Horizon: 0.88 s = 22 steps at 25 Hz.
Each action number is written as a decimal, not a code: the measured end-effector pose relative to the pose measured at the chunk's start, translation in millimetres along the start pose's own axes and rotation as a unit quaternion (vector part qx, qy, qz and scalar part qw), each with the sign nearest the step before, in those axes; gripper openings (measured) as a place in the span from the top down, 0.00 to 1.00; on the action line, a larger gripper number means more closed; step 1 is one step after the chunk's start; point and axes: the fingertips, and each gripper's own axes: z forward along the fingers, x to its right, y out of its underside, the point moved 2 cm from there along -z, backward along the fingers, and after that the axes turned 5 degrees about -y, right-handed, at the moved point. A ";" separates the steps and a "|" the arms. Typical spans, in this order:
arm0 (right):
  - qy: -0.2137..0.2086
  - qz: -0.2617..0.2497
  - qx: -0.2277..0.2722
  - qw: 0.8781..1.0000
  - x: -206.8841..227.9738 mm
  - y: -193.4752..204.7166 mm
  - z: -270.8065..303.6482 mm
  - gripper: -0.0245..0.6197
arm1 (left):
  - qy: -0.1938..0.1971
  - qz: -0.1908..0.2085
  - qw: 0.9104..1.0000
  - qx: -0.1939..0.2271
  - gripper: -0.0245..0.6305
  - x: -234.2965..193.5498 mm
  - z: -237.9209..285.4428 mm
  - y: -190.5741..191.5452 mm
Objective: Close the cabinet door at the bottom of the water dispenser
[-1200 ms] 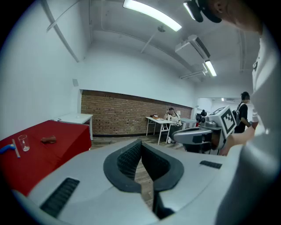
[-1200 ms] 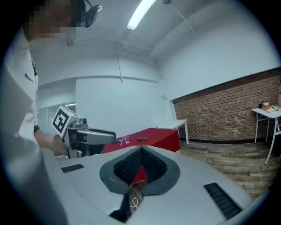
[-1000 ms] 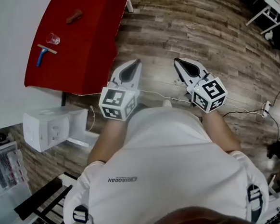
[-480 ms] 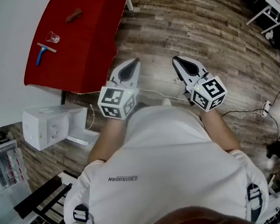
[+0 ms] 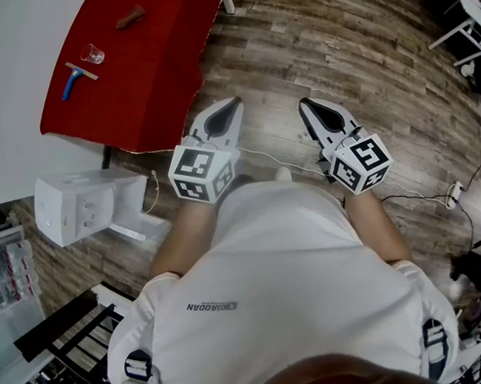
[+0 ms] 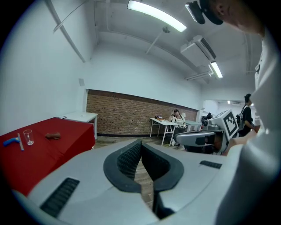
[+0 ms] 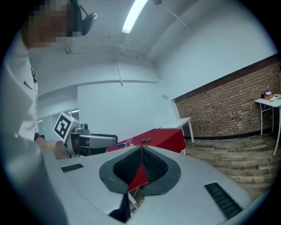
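While both grippers hang idle in front of the torso, nothing's engaged yet. L gripper [image 5: 235,103]: jaws together, nothing btwn them. R gripper [image 5: 303,104]: same, pads meeting, empty. Both point fwd over the wood floor [image 5: 362,45], not at the target.

White unit [image 5: 80,209] at person's left, just off the red table [image 5: 139,62], is prob the water dispenser. Flat white panel [image 5: 132,210] jutting off its side looks like the open cabinet door, but I can't confirm from this angle, and neither gripper view shows it.

Step in hand, IMO: turn left and approach. To do it well, keep jaws closed and use L gripper as a blunt pusher. Contact the panel's outer face near the free edge and follow the swing arc till flush. Mind the cable [image 5: 263,157] on the floor.

Vs 1 s ago: grippers keep same pose and spacing, jaws unchanged. Unit sits slightly further up-left in head view, so likely just a head shift.
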 end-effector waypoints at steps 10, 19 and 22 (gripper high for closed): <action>-0.062 0.009 -0.025 0.998 -9.7 10.9 25.5 0.93 | -0.074 -0.026 0.997 0.000 0.97 -24.2 -33.7 11.0; -0.153 0.002 -0.059 0.986 -53.2 22.2 67.8 0.93 | -0.155 -0.059 0.986 0.008 0.97 -54.7 -82.3 26.5; -0.175 -0.004 -0.065 0.982 -68.4 22.9 78.4 0.93 | -0.174 -0.065 0.983 0.011 0.97 -61.3 -99.4 30.1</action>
